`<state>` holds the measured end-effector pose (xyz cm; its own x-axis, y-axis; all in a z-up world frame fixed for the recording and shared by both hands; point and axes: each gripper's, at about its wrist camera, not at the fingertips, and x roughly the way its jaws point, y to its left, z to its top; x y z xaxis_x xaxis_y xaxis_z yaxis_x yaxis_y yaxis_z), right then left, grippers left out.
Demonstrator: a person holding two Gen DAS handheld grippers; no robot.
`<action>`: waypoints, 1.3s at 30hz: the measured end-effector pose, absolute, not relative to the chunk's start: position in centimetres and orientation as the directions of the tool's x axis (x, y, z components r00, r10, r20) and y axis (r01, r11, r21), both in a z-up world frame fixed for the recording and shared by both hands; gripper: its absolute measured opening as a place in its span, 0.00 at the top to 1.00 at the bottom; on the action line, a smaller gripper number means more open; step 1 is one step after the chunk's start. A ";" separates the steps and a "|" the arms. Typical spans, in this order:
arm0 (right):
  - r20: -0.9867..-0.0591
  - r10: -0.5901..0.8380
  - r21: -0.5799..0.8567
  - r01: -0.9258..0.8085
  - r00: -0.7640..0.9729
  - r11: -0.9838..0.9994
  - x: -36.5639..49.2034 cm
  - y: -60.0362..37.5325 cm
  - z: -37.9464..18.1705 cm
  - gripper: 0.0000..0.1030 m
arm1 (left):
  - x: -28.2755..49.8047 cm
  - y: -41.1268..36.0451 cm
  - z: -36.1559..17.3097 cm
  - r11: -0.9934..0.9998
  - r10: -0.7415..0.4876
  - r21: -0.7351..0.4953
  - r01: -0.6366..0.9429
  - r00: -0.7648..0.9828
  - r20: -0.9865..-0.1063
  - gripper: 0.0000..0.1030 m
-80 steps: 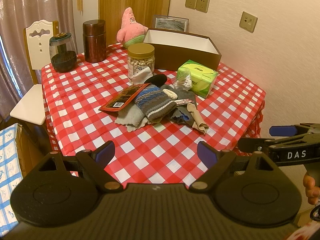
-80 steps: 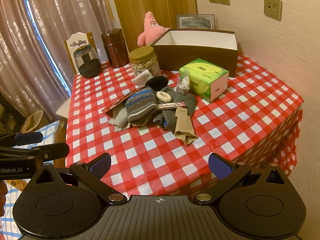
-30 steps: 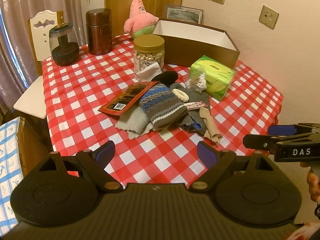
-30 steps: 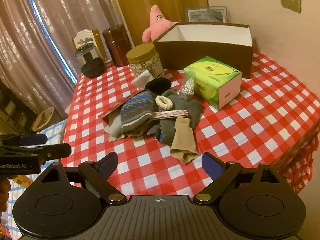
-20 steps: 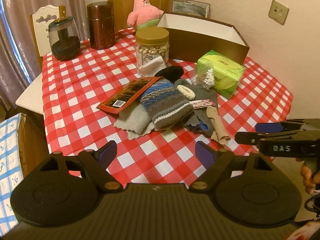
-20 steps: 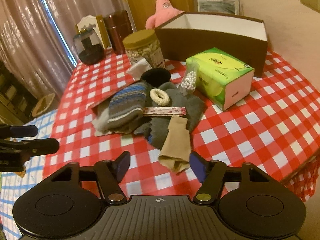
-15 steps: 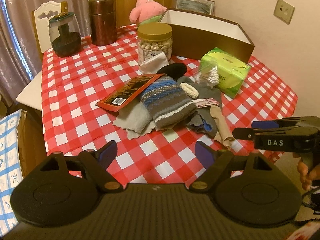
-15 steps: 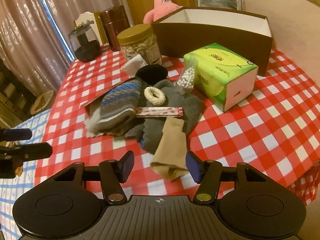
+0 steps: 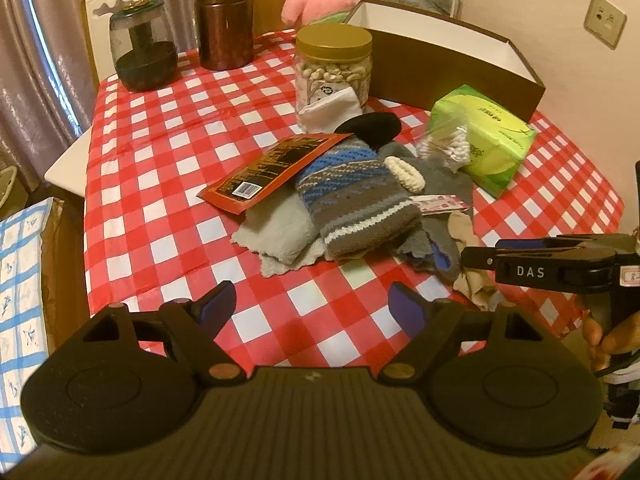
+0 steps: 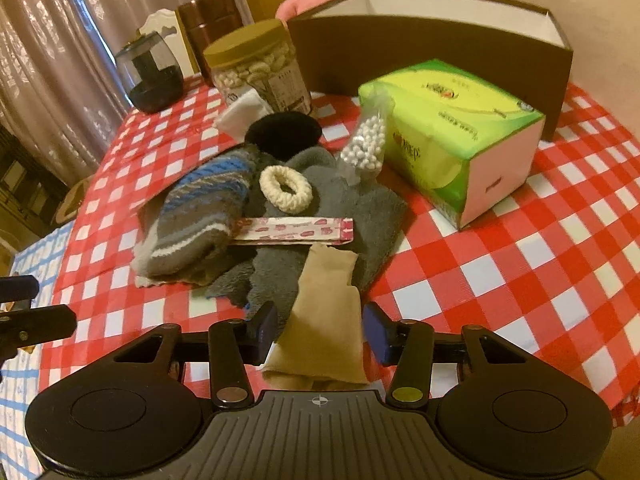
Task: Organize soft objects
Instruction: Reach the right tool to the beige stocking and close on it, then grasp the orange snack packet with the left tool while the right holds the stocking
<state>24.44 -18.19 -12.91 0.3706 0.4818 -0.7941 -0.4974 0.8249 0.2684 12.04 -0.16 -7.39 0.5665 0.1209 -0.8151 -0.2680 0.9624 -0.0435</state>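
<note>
Checked red-and-white cloth (image 9: pixel 168 200) covered the table, with curtains (image 9: pixel 36 60) at the upper left. Socks (image 9: pixel 352 200) lay piled mid-frame before a brown box (image 9: pixel 452 64). The left gripper (image 9: pixel 312 306) stood wide and empty; the right gripper (image 10: pixel 320 330) was closing around a tan stocking (image 10: pixel 324 320).

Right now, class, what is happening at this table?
A person holds a gripper in each hand over a red checked tablecloth piled with soft things. The right gripper is closing around the near end of a beige stocking at the front of the pile; its pads do not yet press it. The left gripper hovers open, short of the striped sock, holding nothing. The brown box behind appears empty so far.
</note>
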 end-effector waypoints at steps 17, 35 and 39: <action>-0.781 0.579 0.398 -0.528 0.235 0.750 26.4 -20.6 -15.1 0.89 | 13.1 -1.1 -8.3 0.937 0.179 -0.016 -0.350 0.519 -0.836 0.25; -0.719 0.635 0.450 -0.507 0.282 0.735 27.8 -24.5 -11.5 0.89 | 16.2 0.1 -9.5 0.935 0.339 0.220 -0.279 0.516 -0.786 0.45; -0.724 0.616 0.446 -0.471 0.311 0.761 28.0 -25.1 -11.2 0.89 | 18.3 0.7 -10.4 0.939 0.345 0.285 -0.195 0.535 -0.771 0.49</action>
